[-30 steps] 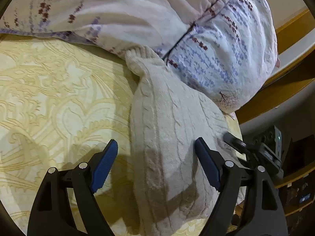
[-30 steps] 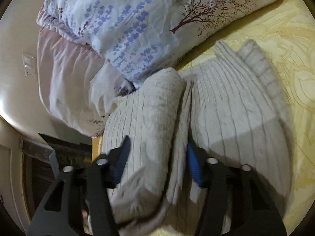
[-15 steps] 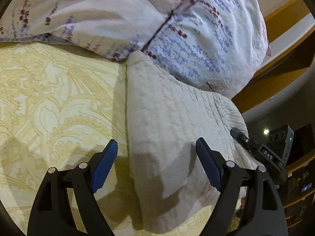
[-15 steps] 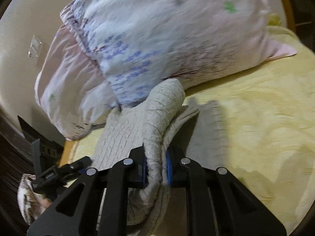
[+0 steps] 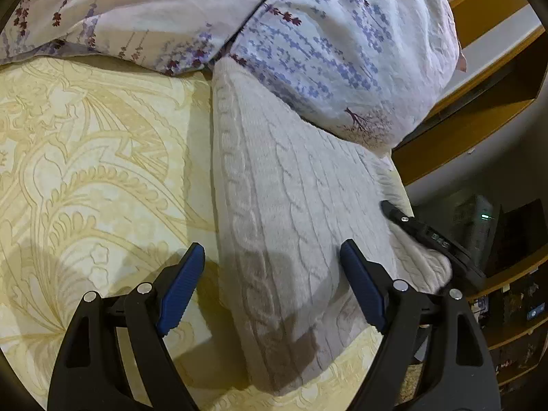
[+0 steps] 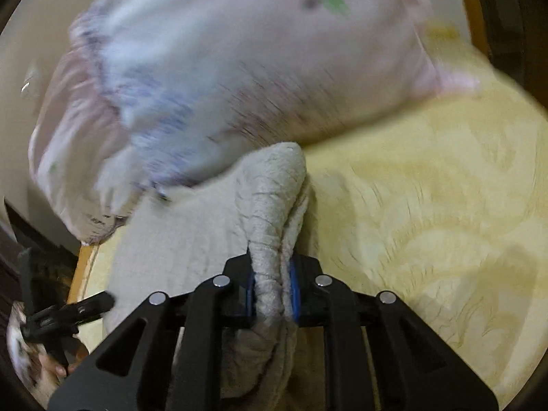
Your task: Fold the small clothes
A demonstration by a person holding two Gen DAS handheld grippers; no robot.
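Mostly blurred: right claw (image 6: 273,296) clamped on sweater (image 6: 274,205) fold, left claw (image 5: 272,282) agape above it

The left gripper (image 5: 272,281) is spread wide, its two blue-padded fingers (image 5: 181,289) well apart and pressing on nothing. The black arms of its frame fan out below them toward the bottom of the left wrist view. The right gripper (image 6: 272,289) is drawn tight, with only a narrow gap between its blue pads, and a thick fold of sweater (image 6: 270,226) is pinched between them. The right gripper also shows in the left wrist view, at the right edge.
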